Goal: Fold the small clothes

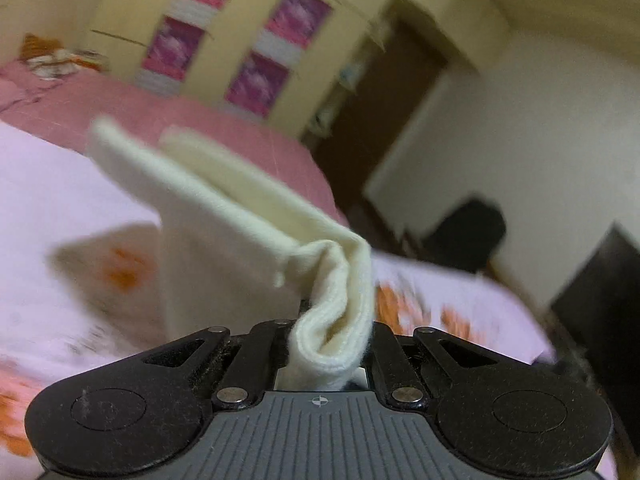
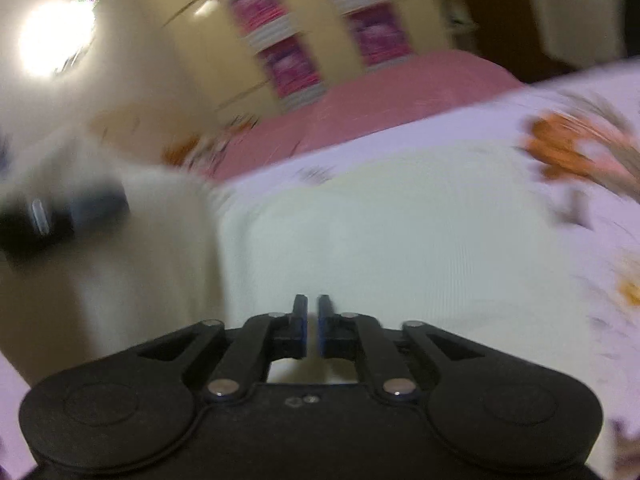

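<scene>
Our left gripper (image 1: 332, 344) clamps the cream cloth (image 1: 224, 216), hiding its fingertips; above the bed (image 2: 520, 128), our right gripper (image 2: 312, 320) hangs slightly parted, empty, in blur.

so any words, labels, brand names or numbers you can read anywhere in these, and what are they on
No readable text in either view.
Left hand-held gripper: only a small crosshair mark on its grey body, no letters.
Pink panels on the wardrobe: blurred pictures, no legible words.
Floral sheet: orange flower print only, blurred.
Cream garment: no label showing.
</scene>
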`<state>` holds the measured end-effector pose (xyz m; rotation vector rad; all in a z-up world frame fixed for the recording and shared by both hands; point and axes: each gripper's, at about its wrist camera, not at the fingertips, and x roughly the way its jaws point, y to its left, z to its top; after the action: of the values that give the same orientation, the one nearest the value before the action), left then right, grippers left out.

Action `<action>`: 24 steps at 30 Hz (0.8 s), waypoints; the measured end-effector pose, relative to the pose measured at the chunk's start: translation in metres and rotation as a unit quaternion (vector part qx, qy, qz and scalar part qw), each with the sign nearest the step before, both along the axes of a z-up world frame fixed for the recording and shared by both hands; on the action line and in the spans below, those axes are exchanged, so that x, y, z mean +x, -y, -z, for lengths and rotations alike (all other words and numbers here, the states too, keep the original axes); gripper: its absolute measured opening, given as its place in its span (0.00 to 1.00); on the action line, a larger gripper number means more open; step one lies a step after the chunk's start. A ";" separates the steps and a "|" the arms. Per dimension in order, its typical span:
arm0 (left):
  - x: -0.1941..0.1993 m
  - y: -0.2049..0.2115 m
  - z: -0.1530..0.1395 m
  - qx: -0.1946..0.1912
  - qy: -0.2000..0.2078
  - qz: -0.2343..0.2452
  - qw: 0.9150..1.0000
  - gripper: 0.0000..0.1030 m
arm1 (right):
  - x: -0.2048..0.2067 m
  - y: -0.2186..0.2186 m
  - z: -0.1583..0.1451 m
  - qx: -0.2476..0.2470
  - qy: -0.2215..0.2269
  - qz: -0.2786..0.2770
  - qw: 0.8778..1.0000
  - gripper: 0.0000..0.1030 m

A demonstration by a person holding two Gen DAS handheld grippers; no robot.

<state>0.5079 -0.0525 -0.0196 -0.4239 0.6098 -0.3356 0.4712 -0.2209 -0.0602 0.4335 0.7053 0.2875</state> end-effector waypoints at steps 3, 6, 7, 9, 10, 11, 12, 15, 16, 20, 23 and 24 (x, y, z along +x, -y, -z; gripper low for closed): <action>0.016 0.042 0.020 0.036 -0.050 0.044 0.997 0.09 | -0.010 0.058 -0.006 0.072 0.001 0.064 0.995 0.35; 0.009 0.067 0.025 0.033 -0.051 0.084 0.995 0.60 | -0.019 0.116 -0.007 0.156 -0.007 0.106 0.982 0.59; -0.001 0.067 0.018 0.030 -0.023 0.089 0.995 0.62 | -0.023 0.132 -0.008 0.171 -0.006 0.117 0.978 0.59; -0.012 0.057 0.007 0.032 -0.004 0.090 0.995 0.62 | -0.028 0.155 -0.010 0.187 -0.003 0.123 0.975 0.59; -0.013 0.042 0.002 0.016 0.001 0.076 0.997 0.62 | -0.030 0.162 -0.011 0.195 -0.001 0.121 0.973 0.59; -0.012 0.024 0.000 0.005 0.006 0.058 0.998 0.62 | -0.031 0.163 -0.012 0.199 0.002 0.118 0.973 0.59; -0.018 0.012 0.000 0.005 0.005 0.038 0.999 0.62 | -0.032 0.165 -0.014 0.198 0.005 0.114 0.974 0.58; 0.004 -0.039 0.007 0.022 -0.013 -0.030 0.999 0.62 | -0.029 0.159 -0.015 0.193 0.008 0.087 0.977 0.57; 0.012 -0.054 0.013 0.018 -0.030 -0.045 0.998 0.62 | -0.025 0.152 -0.015 0.186 0.005 0.074 0.980 0.56; 0.029 -0.076 0.034 0.025 -0.071 -0.052 0.996 0.62 | -0.015 0.122 -0.012 0.141 0.000 0.027 0.990 0.50; 0.039 -0.075 0.053 0.037 -0.087 -0.044 0.995 0.62 | -0.003 0.103 -0.007 0.101 -0.015 0.009 0.995 0.50; 0.037 -0.072 0.055 0.041 -0.087 -0.044 0.994 0.62 | 0.001 0.101 -0.004 0.094 -0.023 0.006 0.995 0.49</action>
<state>0.5444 0.0195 -0.0743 -0.4023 0.7706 -0.1887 0.4727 -0.3214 -0.0563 0.6249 0.7238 0.3355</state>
